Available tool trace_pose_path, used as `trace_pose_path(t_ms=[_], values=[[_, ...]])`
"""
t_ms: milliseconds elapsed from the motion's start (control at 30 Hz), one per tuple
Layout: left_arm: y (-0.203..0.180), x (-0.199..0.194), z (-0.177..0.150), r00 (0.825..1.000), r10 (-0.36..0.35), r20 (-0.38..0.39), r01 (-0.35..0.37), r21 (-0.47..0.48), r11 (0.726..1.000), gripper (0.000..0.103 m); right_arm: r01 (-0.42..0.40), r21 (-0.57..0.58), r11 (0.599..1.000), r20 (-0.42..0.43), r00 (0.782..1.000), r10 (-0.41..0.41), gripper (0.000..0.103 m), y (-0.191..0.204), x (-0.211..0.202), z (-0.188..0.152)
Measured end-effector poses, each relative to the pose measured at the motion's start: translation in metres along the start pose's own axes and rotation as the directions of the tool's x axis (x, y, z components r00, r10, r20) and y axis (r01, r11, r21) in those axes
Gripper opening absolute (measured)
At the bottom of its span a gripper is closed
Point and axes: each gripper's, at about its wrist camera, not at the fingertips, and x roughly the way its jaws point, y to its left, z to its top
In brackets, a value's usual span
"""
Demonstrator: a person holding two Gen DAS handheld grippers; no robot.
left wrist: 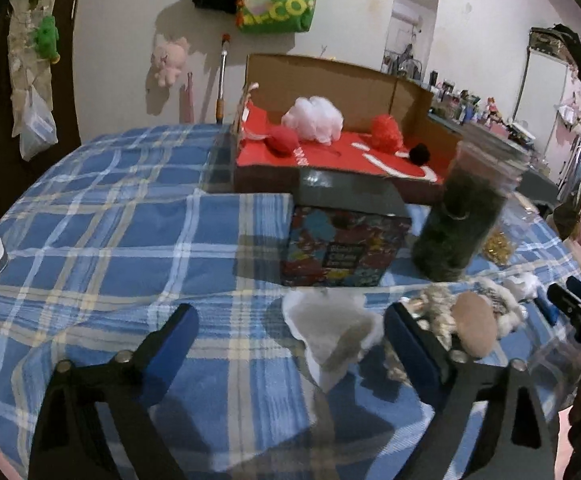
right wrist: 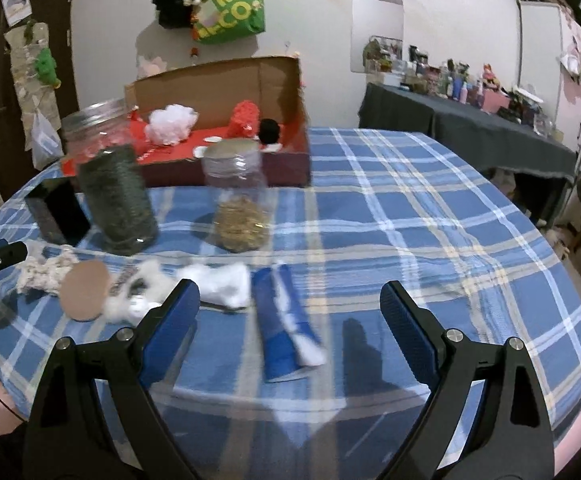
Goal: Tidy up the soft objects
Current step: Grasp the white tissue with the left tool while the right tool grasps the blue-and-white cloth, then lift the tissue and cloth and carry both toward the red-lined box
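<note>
A: On the desk, what is the largest item?

B: The blue plaid cloth (right wrist: 410,208) covers the whole desk. At its far side stands an open cardboard box (left wrist: 330,80) with a red lining, holding a white pom-pom (left wrist: 312,120), two red pom-poms (left wrist: 386,132) and a small black one (left wrist: 420,152).

A: And in front of the box?

B: A dark box with a colourful printed side (left wrist: 342,248), then a clear jar packed with dark green material (right wrist: 118,204), and just right of it in the right wrist view a clear jar with golden filling at the bottom (right wrist: 240,216).

A: Where are the loose soft objects?

B: Near the front edge. A pale grey-and-white cloth piece (left wrist: 332,340) lies between the jaws of the left gripper (left wrist: 290,336), untouched. Beside it sit a knotted cream rope piece (right wrist: 46,270), a tan oval pad (right wrist: 84,294) and white fluffy tufts (right wrist: 226,282). A blue-and-white rolled item (right wrist: 286,324) lies between the jaws of the right gripper (right wrist: 290,304).

A: How do the jaws stand?

B: Both pairs stand wide apart; neither pad presses on anything.
</note>
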Motion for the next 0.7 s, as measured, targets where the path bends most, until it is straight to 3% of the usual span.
trace_pose_path(t_ms=[67,133,167,200,267,300,400,700], values=[[0.001,0.01,0.0,0.999,-0.016,-0.036,0.016,0.0,1.0,0.087,0.01,0.011,1.0,-0.015,1.0,-0.009,0.075,-0.008,0.005,0.0],[0.0,0.013,-0.001,0.997,-0.046,-0.057,0.047,0.0,0.999,0.074,0.0,0.015,1.0,-0.037,0.999,0.001,0.064,-0.014,0.011,-0.002],[-0.001,0.013,-0.001,0.997,-0.049,-0.059,0.05,0.009,0.999,0.067,-0.01,0.016,1.0,-0.049,0.999,0.011,0.051,-0.015,0.013,-0.003],[-0.003,0.013,-0.001,0.996,-0.065,-0.058,0.066,0.021,0.998,0.053,-0.021,0.013,1.0,-0.061,0.998,0.022,0.037,-0.016,0.016,-0.004],[-0.005,0.013,-0.002,0.993,-0.103,-0.062,0.105,0.026,0.994,0.032,-0.046,-0.005,0.999,-0.09,0.995,0.045,0.024,-0.014,0.022,-0.009],[-0.006,0.011,-0.002,0.992,-0.112,-0.065,0.114,0.024,0.993,0.022,-0.055,-0.015,0.998,-0.099,0.994,0.053,0.024,-0.013,0.025,-0.011],[-0.008,0.007,-0.002,0.992,-0.112,-0.056,0.113,0.025,0.993,0.015,-0.06,-0.034,0.998,-0.066,0.996,0.058,0.024,-0.011,0.019,-0.011],[-0.018,-0.023,0.007,0.991,-0.13,0.022,0.129,0.056,0.99,0.014,-0.077,-0.034,0.996,0.012,0.997,0.078,0.024,-0.01,-0.003,0.002]])
